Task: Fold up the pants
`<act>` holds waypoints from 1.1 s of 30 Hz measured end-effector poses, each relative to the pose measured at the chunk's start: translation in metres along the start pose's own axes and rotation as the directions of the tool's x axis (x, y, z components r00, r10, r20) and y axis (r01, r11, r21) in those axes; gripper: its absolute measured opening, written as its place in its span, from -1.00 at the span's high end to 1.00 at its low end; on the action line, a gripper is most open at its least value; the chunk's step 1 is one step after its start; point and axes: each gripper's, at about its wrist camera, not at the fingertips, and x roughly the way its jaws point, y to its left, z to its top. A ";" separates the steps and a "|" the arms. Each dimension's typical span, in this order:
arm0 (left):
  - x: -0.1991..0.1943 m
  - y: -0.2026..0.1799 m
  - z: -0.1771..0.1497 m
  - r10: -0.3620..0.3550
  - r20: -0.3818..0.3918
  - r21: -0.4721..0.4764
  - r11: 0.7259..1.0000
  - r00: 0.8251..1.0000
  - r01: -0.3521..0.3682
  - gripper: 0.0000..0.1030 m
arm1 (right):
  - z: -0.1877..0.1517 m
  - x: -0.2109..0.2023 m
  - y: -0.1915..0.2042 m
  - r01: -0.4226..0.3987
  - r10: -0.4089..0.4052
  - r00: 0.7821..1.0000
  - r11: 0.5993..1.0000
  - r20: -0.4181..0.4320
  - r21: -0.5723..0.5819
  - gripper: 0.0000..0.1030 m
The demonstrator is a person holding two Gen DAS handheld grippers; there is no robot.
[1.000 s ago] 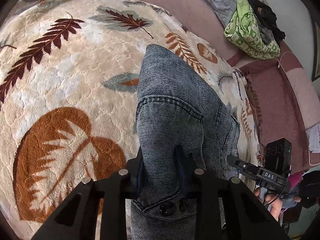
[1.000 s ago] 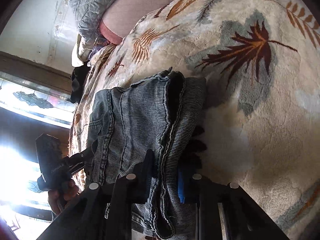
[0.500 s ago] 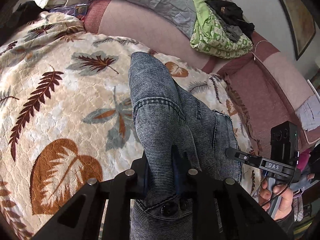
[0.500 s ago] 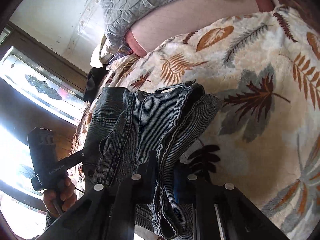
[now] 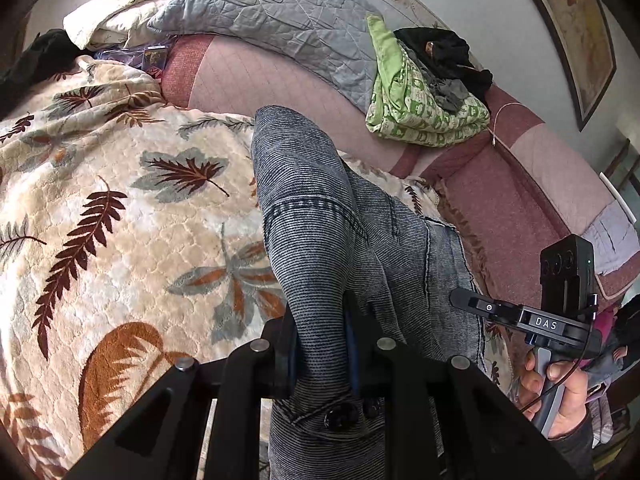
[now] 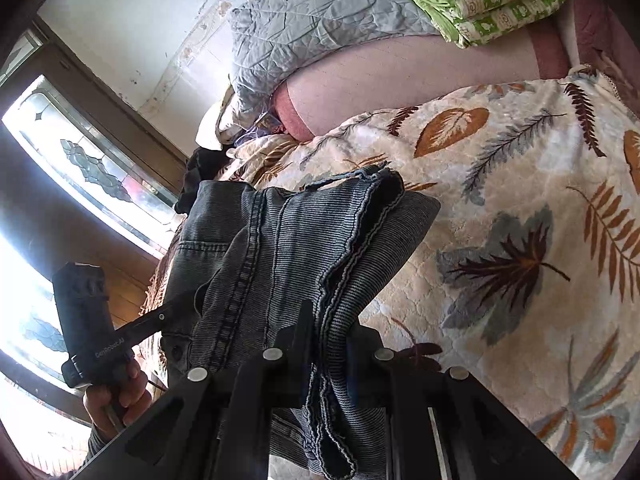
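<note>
The pants [image 5: 320, 240] are grey-blue striped denim, folded into a thick bundle and held up above the leaf-patterned blanket [image 5: 120, 220]. My left gripper [image 5: 320, 332] is shut on the waistband end, near its buttons. My right gripper [image 6: 328, 336] is shut on the stacked hem edges of the pants [image 6: 304, 240]. The right gripper also shows at the right of the left wrist view [image 5: 560, 312], and the left gripper at the left of the right wrist view [image 6: 92, 320]. The bundle hangs between both grippers, its far fold still low over the blanket.
A pink sofa back [image 5: 260, 80] runs behind the blanket, with a grey quilt [image 5: 280, 12], a green patterned cloth [image 5: 420, 108] and dark clothes [image 5: 440, 52] on top. A window [image 6: 80, 168] is at the left of the right wrist view.
Both grippers have risen and tilted back with the pants, lifting the bundle off the blanket. More of the sofa back and wall has come into view.
</note>
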 end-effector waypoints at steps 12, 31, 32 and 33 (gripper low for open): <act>0.059 0.059 -0.019 0.081 -0.090 -0.093 0.992 0.993 -0.089 0.60 | -0.015 0.081 -0.030 0.025 -0.020 0.996 0.998 -0.084 0.058 0.73; 0.021 0.013 -0.072 0.526 0.000 0.130 0.843 0.851 -0.521 -0.50 | -0.107 0.083 0.024 0.416 -0.432 0.902 0.881 -0.024 -0.224 -0.38; 0.037 0.014 -0.078 0.558 -0.061 0.189 0.821 0.828 -0.539 -0.50 | -0.107 0.084 0.022 0.417 -0.430 0.902 0.884 -0.020 -0.210 -0.38; 0.045 0.013 -0.084 0.590 -0.059 0.230 0.793 0.805 -0.565 -0.50 | -0.106 0.080 0.022 0.418 -0.428 0.903 0.889 -0.017 -0.187 -0.39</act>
